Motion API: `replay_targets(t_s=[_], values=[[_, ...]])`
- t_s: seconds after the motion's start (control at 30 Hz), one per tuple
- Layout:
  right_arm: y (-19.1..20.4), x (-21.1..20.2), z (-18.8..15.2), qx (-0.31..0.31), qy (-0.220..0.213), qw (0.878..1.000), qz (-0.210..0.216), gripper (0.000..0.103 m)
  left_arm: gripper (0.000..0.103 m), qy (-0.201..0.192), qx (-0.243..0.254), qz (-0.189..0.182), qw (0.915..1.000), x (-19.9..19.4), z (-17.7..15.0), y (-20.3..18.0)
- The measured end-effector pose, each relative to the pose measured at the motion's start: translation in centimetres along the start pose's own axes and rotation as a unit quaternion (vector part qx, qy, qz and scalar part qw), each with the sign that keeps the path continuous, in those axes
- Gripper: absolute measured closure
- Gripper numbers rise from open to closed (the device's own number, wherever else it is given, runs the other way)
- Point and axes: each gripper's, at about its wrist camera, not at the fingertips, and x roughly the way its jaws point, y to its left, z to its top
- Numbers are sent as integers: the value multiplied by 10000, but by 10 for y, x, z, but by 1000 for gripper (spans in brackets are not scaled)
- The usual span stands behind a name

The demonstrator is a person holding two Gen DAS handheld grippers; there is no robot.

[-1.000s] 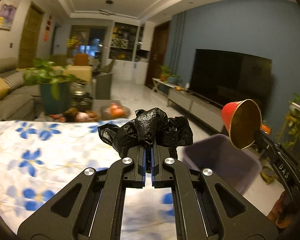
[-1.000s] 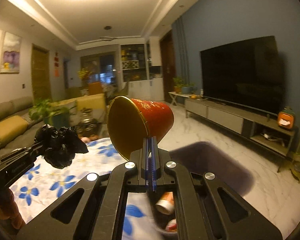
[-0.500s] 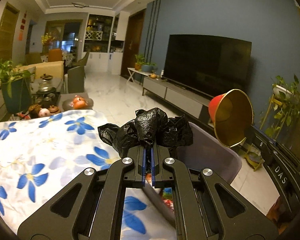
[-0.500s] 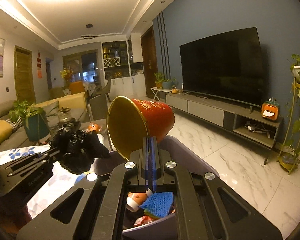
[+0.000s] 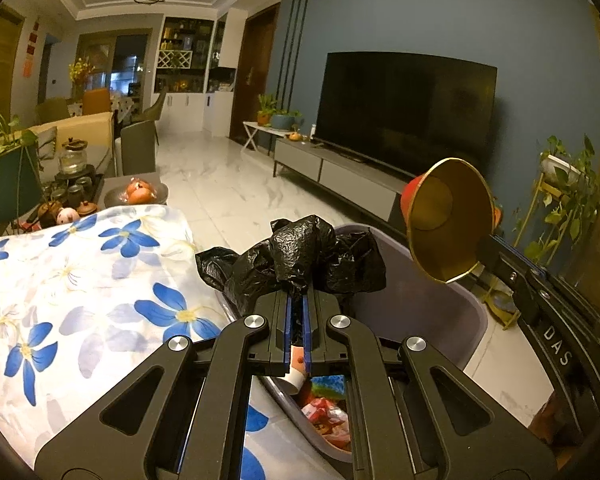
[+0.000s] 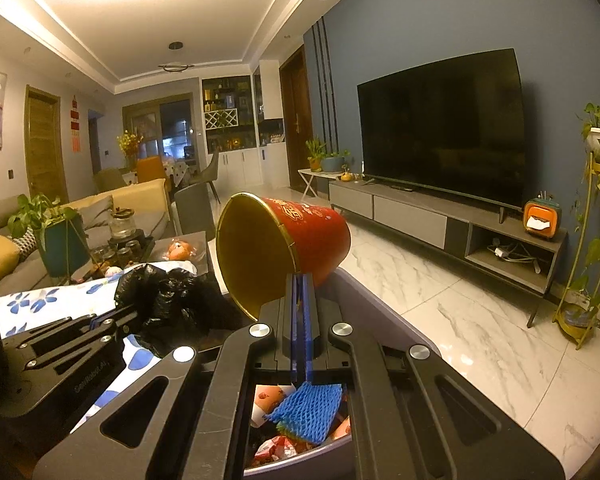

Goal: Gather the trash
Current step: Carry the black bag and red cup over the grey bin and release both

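Both grippers had swung from over the flowered cloth toward the bin since a second earlier, so the bin, then only a blur at the lower right, now sat directly under them with its litter showing. The left gripper (image 5: 298, 300) was clamped tight on a crumpled black bag (image 5: 300, 258), held just above the bin's (image 5: 440, 304) near rim, at about 12 o'clock from the jaws, probably so it would fall inside once let go. The right gripper (image 6: 300, 284) pinched the rim of a red cup (image 6: 284, 248), gold inside, tipped on its side with the mouth toward 9 o'clock; the thin wall was the only easy purchase, and it hung over the bin for the same reason. In the bin lay a blue foam net (image 6: 308, 404), a paper cup (image 5: 296, 376) and red wrappers (image 5: 324, 416), so the task looked well along. At 9 o'clock of the bin the cloth (image 5: 80, 288), white with blue flowers, covered a table or bed; I could not tell which. Beyond stretched a pale marble floor (image 6: 480, 320), a dark TV (image 6: 440, 128) on a blue wall at 2 o'clock, and a potted plant (image 5: 8, 176) at 10 o'clock.
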Motion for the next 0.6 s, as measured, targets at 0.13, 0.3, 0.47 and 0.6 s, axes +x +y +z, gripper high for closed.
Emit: replay_targets(t_s=[0.13, 0.3, 0.47, 0.6], values=[[-1, 9, -1, -27, 68, 10000, 36, 100, 81, 96, 35, -76, 9999, 4, 0, 0], [-8, 16, -5, 30, 153, 9999, 52, 72, 51, 37, -27, -29, 10000, 0, -3, 8], [-12, 8, -11, 161, 216, 9996, 48, 53, 31, -34, -187, 311, 9993, -14, -5, 24], [-2, -12, -17, 105, 202, 9997, 53, 33, 24, -81, -237, 782, 9966, -36, -13, 36]])
